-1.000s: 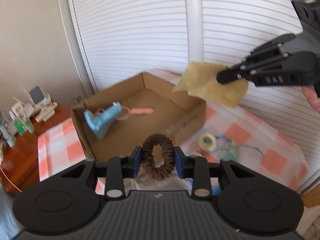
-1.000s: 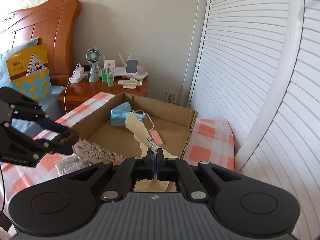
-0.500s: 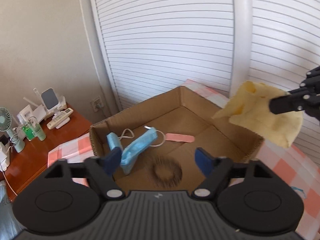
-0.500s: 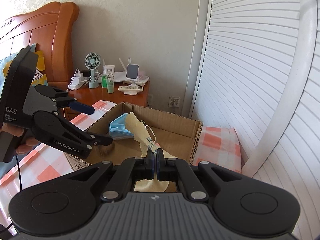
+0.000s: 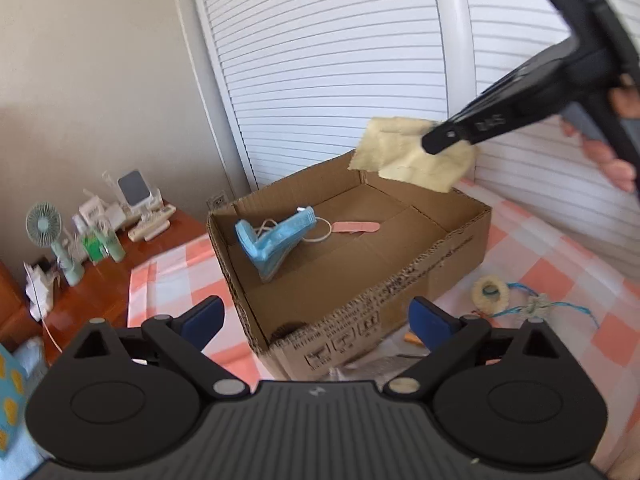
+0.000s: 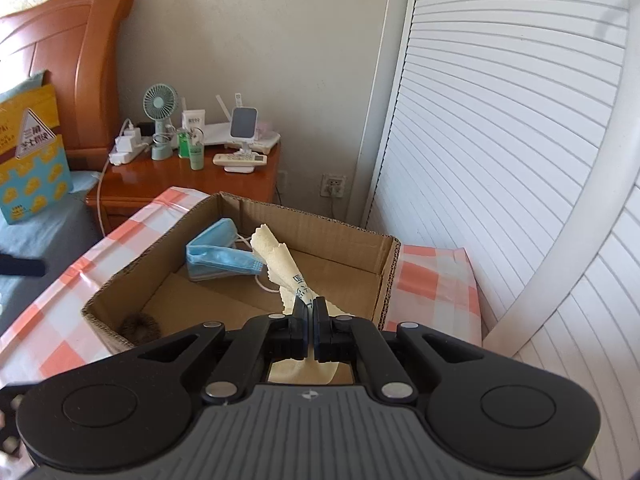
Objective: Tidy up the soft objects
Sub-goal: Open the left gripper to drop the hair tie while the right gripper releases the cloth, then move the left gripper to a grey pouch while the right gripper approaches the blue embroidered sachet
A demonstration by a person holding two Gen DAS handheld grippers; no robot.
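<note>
Left wrist view: the left gripper (image 5: 316, 320) hangs with its blue-padded jaws spread wide and empty, just short of the near wall of the cardboard box (image 5: 464, 236). Inside the box lie a blue face mask (image 5: 276, 240) toward 10 o'clock of the floor and a pink strip (image 5: 356, 227) at about 12 o'clock; the brown hair scrunchie (image 5: 288, 328) peeks over the near wall at 6 o'clock. Above the box's far corner, at 1 o'clock, the right gripper (image 5: 434, 145) holds the yellow cloth (image 5: 412, 156) in the air. Outside the box, at 3 o'clock on the checked tablecloth (image 5: 560, 272), a cream scrunchie (image 5: 490, 292) and a tangle of blue string (image 5: 540, 306) lie unsorted.

Right wrist view: the right gripper (image 6: 310, 312) has its jaws pressed together on the yellow cloth (image 6: 276, 256), which stands up over the box (image 6: 384, 280) interior. The face mask (image 6: 220, 258) rests at 10 o'clock of the box, the brown scrunchie (image 6: 140, 326) in the near corner at 7 o'clock. A bedside cabinet (image 6: 200, 176) with a small fan (image 6: 159, 104) stands beyond.

By the look of it, three items are boxed; the cloth seems about to be dropped in, and at least the cream scrunchie and string remain.
</note>
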